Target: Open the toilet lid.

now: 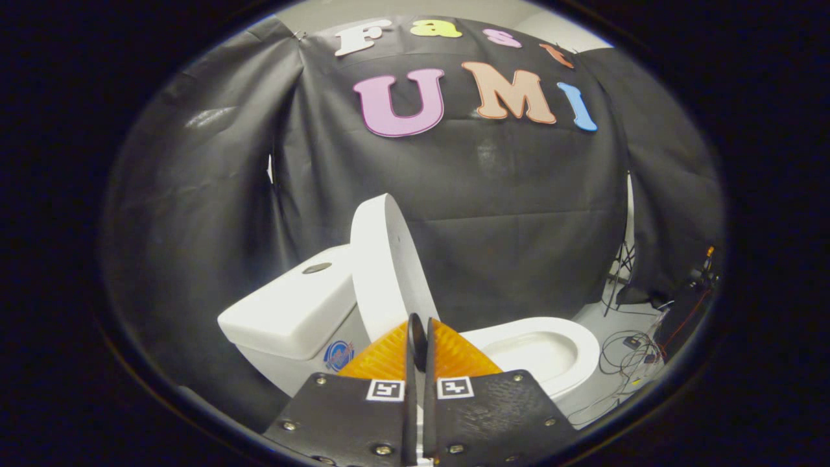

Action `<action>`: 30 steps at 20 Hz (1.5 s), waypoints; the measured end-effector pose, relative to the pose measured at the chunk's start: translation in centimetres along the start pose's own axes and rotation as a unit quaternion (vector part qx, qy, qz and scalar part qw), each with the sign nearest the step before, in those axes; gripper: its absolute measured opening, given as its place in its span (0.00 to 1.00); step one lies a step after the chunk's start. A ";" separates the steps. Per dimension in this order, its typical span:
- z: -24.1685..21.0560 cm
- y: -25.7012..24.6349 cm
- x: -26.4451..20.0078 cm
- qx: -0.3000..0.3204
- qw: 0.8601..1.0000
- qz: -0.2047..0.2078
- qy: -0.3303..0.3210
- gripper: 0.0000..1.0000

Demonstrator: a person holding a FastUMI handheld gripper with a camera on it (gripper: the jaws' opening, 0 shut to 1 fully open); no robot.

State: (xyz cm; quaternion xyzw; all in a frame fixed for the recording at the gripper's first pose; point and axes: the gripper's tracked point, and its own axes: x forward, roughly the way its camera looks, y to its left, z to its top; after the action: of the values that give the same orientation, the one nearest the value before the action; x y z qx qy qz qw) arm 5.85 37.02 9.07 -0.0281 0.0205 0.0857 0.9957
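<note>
Booth wall of black cloth ran behind everything. Far left, the tank [292, 311] sat low, a flush button [316, 267] on its top and a round sticker on its side near the base. Next rightward, the lid [386, 272] stood raised, nearly upright, seen almost edge-on, leaning back toward the tank with its lower end at the hinge. Its long axis ran up and down, tipped slightly left at the top. The tongs [420, 340] came next: the two fingers were drawn together with only a thin slit between them, and nothing was visibly caught in that slit. They held nothing. Their tips lay just below and a little right of the lid's lower part; whether they touched it could not be told, since the fisheye flattens depth. The lid thus lay ahead of the tongs and up-left of the tips, between tongs and tank. Right of the tips, the bowl [551, 353] lay open, its rim white and bare. Further right, on the floor [603, 318], a tangle of cables [626, 353] and a stand's legs [619, 272] stood well apart from the toilet. Judgement: lid looked already up, so the task seemed at or near its end. Any remaining move would be to draw the tongs back from the lid without nudging it forward, since a lid near vertical could fall shut toward the bowl.
</note>
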 end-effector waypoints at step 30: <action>2.8 3.1 -4.3 -0.050 0.994 0.094 0.018 1.00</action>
State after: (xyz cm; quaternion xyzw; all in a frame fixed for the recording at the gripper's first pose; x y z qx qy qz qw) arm 1.14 39.54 11.85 -0.0771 0.0368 0.1792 0.9801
